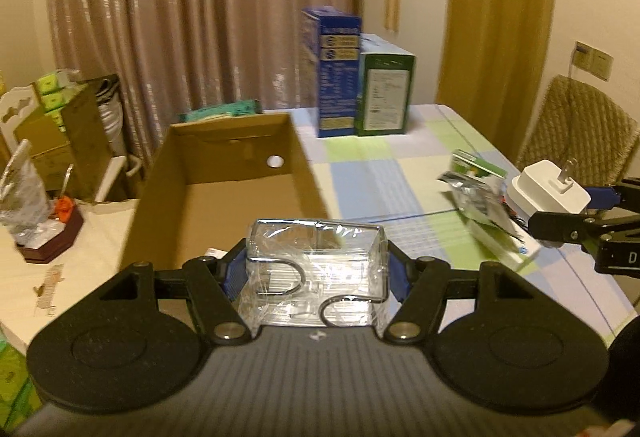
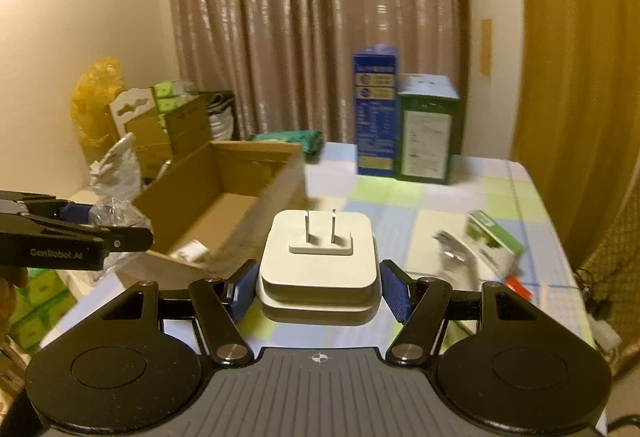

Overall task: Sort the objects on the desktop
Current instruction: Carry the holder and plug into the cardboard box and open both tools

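1. Desktop objects in hand first: left gripper [image 1: 318, 273] has its fingers [image 1: 231, 271] clenched on a clear plastic box [image 1: 316, 277] wrapped in film, wire hooks visible inside; it sits square between the pads, raised off the bench [image 1: 380, 173].
2. Right gripper [image 2: 318, 287] fingers [image 2: 394, 293] clamped on a white plug adapter [image 2: 318, 265], prongs pointing up. Grip looks low on the body, so keep it level to avoid it pivoting.
3. Both items are airborne, beside the open cardboard box [image 1: 224, 193], which seems the likely drop point. Judgement: carry phase, release not yet due.
4. Advice: bring each item over the box's open top, clear of its near wall, before lowering; film wrap is slick, so hold pressure until the clear box is low inside.
5. Stagger the two drops so the grippers do not crowd each other over the opening.
6. Farther out on the bench: a green-labelled packet [image 1: 478, 177] with foil, not yet sorted.
7. Farthest: blue carton [image 1: 336, 77] and green carton [image 1: 384, 93], upright, touching.
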